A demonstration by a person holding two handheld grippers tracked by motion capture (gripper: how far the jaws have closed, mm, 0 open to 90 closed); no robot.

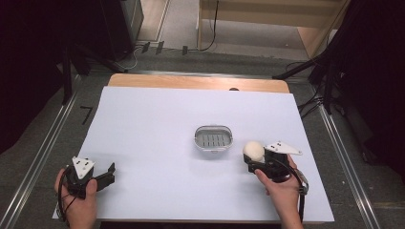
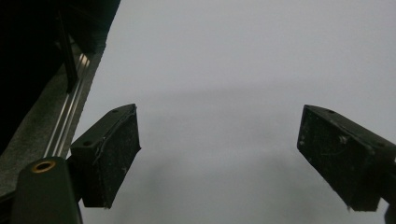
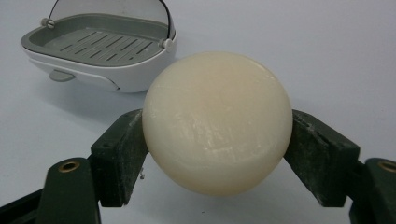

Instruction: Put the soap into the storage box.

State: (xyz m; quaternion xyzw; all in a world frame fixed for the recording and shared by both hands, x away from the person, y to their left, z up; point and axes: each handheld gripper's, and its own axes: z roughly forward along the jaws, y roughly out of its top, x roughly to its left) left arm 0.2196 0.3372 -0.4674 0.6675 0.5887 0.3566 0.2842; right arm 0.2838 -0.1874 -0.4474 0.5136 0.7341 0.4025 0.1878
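A round cream-coloured soap bar (image 3: 217, 123) is clamped between the two black jaws of my right gripper (image 3: 217, 154); in the high view the soap (image 1: 253, 150) sits at the tip of that gripper (image 1: 254, 160), right of the dish. The soap dish (image 1: 214, 138) is white with a grey slotted insert and a clear hinged lid standing open; it lies on the white table sheet (image 1: 157, 124), and its empty tray (image 3: 100, 44) shows up left of the soap. My left gripper (image 1: 111, 174) rests near the front left corner, its jaws wide apart (image 2: 219, 158) with nothing between them.
A metal rail (image 1: 40, 157) runs along the table's left side, another rail (image 1: 346, 167) along the right. Beyond the wooden far edge (image 1: 198, 82) are tripod legs, cables and a dark cabinet. A black curtain hangs at left.
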